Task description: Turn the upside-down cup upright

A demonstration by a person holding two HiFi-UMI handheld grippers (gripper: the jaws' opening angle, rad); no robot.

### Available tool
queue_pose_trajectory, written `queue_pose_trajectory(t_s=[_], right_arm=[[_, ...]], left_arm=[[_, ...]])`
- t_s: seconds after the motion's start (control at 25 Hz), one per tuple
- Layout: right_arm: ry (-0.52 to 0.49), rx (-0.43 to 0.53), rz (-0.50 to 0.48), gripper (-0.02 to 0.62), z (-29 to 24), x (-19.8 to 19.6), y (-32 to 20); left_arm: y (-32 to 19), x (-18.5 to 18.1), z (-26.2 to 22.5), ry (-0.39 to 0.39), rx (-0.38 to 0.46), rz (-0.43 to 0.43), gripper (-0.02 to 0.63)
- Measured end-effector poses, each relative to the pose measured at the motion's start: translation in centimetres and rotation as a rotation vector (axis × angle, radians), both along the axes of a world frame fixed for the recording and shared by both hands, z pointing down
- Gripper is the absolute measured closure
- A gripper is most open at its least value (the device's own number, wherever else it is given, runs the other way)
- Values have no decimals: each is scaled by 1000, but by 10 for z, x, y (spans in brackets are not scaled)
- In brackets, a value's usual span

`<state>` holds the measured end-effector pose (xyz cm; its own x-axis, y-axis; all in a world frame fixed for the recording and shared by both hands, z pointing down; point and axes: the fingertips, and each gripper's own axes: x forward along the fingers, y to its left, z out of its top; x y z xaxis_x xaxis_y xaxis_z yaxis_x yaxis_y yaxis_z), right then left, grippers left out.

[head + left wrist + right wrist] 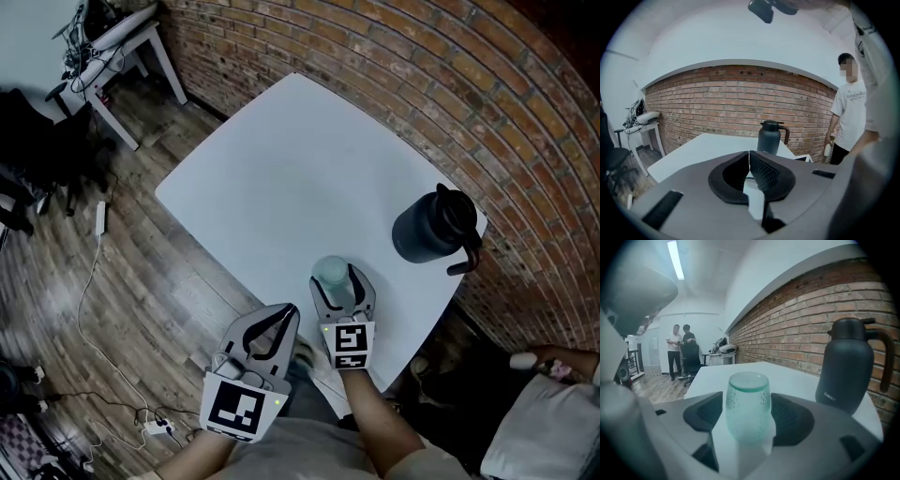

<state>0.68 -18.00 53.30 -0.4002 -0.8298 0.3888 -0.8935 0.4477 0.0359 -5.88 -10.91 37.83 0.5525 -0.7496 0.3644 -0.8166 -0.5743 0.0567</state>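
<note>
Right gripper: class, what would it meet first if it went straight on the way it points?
Most likely the cup, standing between the right gripper's open tongs, not yet touched.

A pale green, translucent cup [748, 405] with a dimpled wall is being shown standing upside down, flat base uppermost and mouth down on the white table [281, 169], close to its near edge. It is being flanked by the spread jaws of the right claw [341, 286], with neither pad touching it.

I, the left gripper [749, 154], have my jaws together, empty; beyond them a dark jug [769, 137] stands on a white table [701, 151].
</note>
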Motion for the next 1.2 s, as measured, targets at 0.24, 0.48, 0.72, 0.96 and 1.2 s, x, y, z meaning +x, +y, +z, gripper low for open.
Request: queue_pose_trajectory(t_s=[0.24, 0.48, 0.72, 0.96, 1.2], right_arm=[[8, 2, -5, 287, 2, -2, -7], [12, 10, -7, 287, 1, -3, -10], [-109, -23, 29, 287, -2, 6, -12], [-376, -71, 95, 287, -16, 21, -13], [-654, -103, 144, 287, -34, 27, -9]], left_arm=[[-3, -2, 3, 2, -7, -6, 595], [-4, -3, 5, 4, -15, -8, 595], [-3, -3, 4, 6, -13, -5, 595], [-2, -1, 4, 9, -9, 2, 594], [1, 2, 2, 15, -6, 13, 595]])
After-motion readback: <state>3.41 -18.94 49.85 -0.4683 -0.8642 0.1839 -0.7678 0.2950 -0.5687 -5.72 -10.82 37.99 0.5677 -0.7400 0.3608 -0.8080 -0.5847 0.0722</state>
